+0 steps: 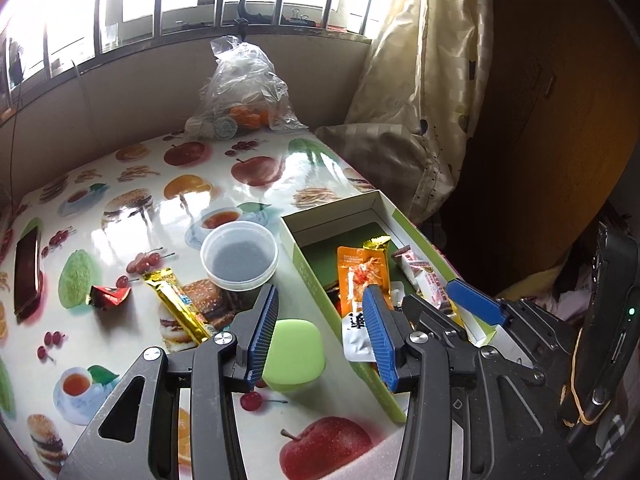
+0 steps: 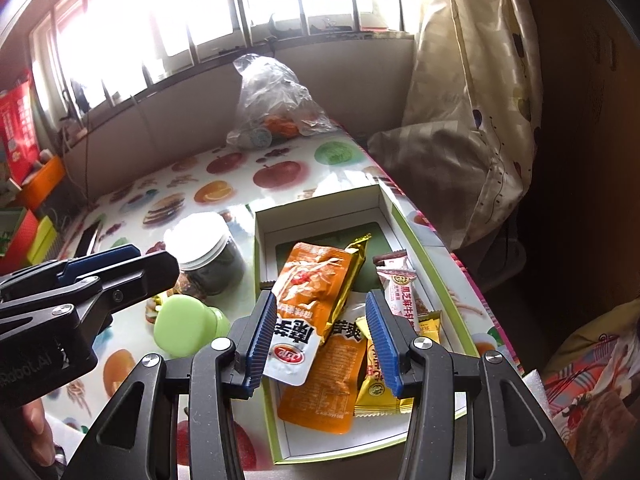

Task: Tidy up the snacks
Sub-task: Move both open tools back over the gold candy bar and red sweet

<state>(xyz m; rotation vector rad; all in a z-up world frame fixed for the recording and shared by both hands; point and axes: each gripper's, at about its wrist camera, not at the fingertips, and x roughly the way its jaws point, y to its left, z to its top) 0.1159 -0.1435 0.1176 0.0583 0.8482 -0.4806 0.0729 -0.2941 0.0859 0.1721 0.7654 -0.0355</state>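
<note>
An open white box with green walls [image 2: 260, 240] holds several snacks: an orange packet [image 2: 316, 276] whose white end rests on the near-left wall, a second orange packet [image 2: 324, 384], a gold bar [image 2: 352, 276], a pink-and-white bar [image 2: 400, 292] and yellow packets [image 2: 376, 388]. My right gripper [image 2: 323, 340] hovers open above them, gripping nothing. My left gripper [image 1: 322, 336] is open over a pale green rounded object [image 1: 292, 354] just left of the box [image 1: 308, 276]. On the table lie a gold bar [image 1: 176, 304] and a red candy [image 1: 108, 296].
A clear plastic jar with dark contents [image 1: 239, 256] stands left of the box. A phone [image 1: 27, 276] lies at the table's left edge. A plastic bag of oranges [image 1: 244, 92] sits by the window wall. A curtain [image 1: 420, 100] hangs at the right.
</note>
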